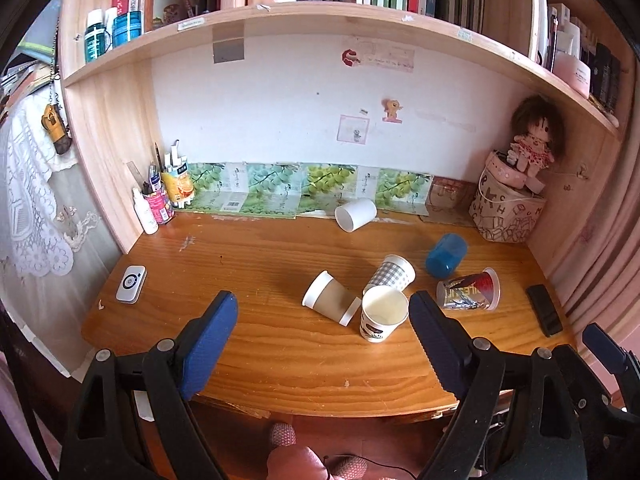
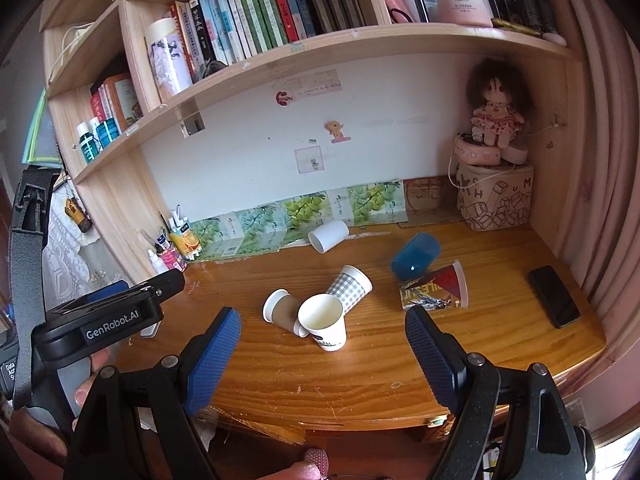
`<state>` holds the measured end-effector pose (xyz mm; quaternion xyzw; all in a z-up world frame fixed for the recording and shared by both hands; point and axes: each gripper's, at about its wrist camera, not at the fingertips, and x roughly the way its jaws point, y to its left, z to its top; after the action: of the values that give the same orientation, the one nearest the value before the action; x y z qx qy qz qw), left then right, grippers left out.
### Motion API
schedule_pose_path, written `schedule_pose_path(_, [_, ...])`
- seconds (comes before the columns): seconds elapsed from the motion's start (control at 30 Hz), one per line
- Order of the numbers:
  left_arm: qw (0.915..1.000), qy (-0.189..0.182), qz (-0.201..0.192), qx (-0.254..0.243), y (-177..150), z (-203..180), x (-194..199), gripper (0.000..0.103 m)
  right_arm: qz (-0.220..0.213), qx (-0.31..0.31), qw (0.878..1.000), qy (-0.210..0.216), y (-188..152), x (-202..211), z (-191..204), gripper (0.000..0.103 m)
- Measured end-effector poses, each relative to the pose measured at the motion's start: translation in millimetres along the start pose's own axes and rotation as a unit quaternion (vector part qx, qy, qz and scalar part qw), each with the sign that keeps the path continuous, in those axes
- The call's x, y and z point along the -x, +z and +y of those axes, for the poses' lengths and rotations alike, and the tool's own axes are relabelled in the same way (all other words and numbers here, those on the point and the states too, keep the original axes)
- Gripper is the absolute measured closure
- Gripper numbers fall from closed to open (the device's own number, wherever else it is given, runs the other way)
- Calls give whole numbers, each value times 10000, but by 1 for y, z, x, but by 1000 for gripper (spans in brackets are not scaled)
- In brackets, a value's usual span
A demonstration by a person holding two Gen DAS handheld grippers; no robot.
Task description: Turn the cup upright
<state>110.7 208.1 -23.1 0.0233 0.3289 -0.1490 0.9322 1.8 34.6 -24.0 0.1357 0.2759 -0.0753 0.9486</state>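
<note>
Left wrist view: your left tool hangs wide open over the near desk edge, empty.
Right of centre, one printed cup already stands upright; the brown-sleeved cup, checked cup, blue cup, foil cup and white cup lie tipped, probably waiting to be flipped.

Right wrist view: your right tool is equally spread and holds nothing.
It frames the central cluster, so the brown-sleeved cup, touching the upright one, looks the likeliest next pick.
</note>
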Motion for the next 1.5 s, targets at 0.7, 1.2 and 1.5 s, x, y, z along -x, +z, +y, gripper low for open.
schedule_pose_path(0.7, [9848, 199, -1705, 258, -1, -18, 58, 1, -618, 221, 9978, 95, 13, 23, -16, 18])
schedule_pose_path(1.2, [9821, 250, -1849, 252, 1, -25, 57, 0, -1028, 232, 9944, 19, 21, 29, -26, 0])
schedule_pose_path(1.5, [9788, 239, -2033, 18, 4, -36, 62, 0, -1213, 192, 9924, 61, 23, 33, -30, 0])
